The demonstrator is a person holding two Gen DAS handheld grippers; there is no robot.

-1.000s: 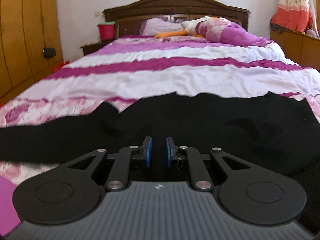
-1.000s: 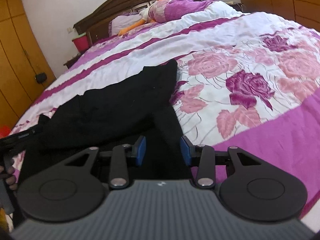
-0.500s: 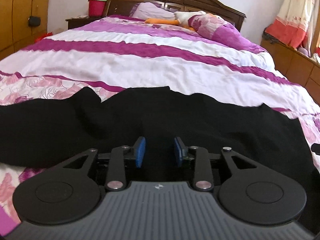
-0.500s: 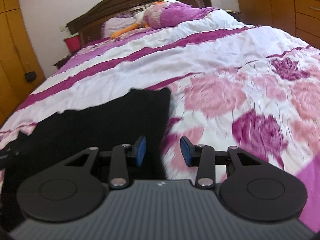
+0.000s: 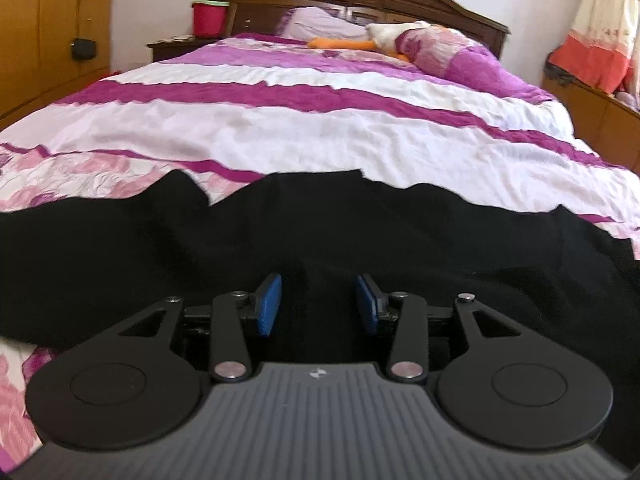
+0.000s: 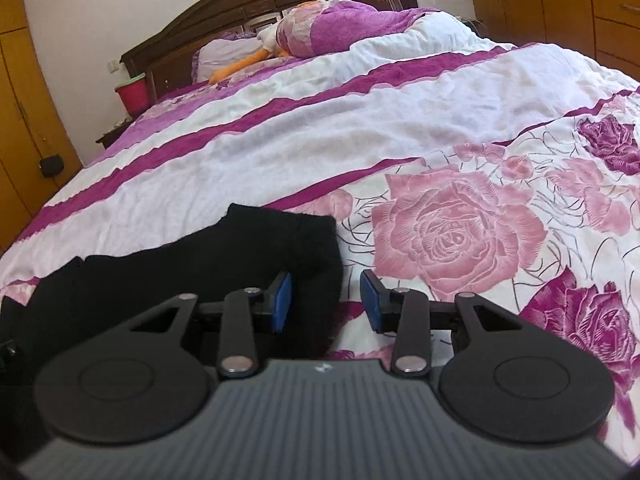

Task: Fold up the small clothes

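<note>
Left wrist view: my left tool (image 5: 316, 304) hangs low over the black garment (image 5: 360, 240), jaws opening, blue pads apart with only loose cloth under the gap, nothing pinched. Garment lies spread across the near end of the bed (image 5: 320, 132), running almost from the left edge to the right edge of the quilt, far hem wavy, a notch left of centre. I judge it light, soft, limp knit or jersey: it will sag and drag, no stiffness, not fragile, some cling on the quilt. Best hold looks like a hem or corner, a thin pinch of one layer; the middle would just bunch

Right wrist view: my right tool (image 6: 326, 300) sits partly open, nothing gripped, left pad over the garment's right end (image 6: 280, 248), right pad over bare quilt. That end looks like a cuff or leg opening, doubled and thicker, so a good corner to grab; can't tell which garment part it is

Surface: padded quilt, white and magenta stripes, pink roses near the foot, wrinkled and soft, so folds won't press crisp. Room: dark wooden headboard (image 6: 280, 12), pillows, orange-and-white plush toy (image 5: 360, 42), red bucket (image 5: 210, 18) on a nightstand, wooden wardrobe on the left, low cabinets on the right
</note>
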